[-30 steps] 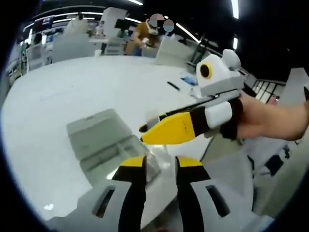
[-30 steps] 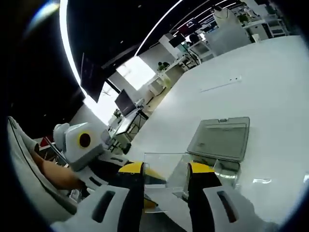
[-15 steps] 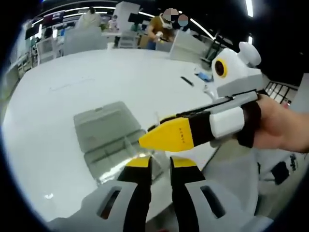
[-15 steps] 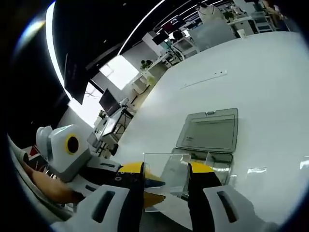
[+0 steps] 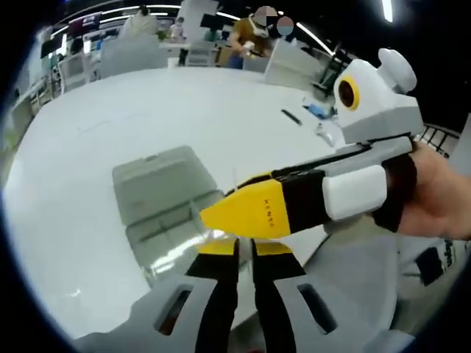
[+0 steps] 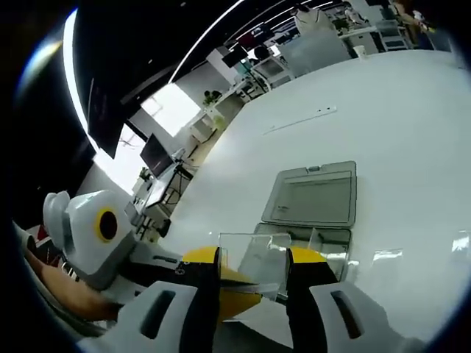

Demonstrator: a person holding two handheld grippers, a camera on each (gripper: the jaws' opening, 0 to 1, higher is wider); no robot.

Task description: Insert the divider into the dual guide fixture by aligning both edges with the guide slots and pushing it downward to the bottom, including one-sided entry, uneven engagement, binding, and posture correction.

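Gripping the clear divider (image 6: 254,257) edge-on, both grippers' jaws clamp it — small black lettering on a yellow jaw unreadable.

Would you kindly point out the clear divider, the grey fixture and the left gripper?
divider (image 6: 254,254), right gripper view, clear face.
fixture (image 6: 313,198), right gripper view, flat open lid.
left gripper (image 5: 243,254), left gripper view, between fingertips.

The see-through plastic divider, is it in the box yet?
Not yet. Done: the right tongs have picked up the clear plastic divider. In hand: it sits just above the open grey plastic fixture box, left tongs pinched close by. Left: line up both edges and push down.
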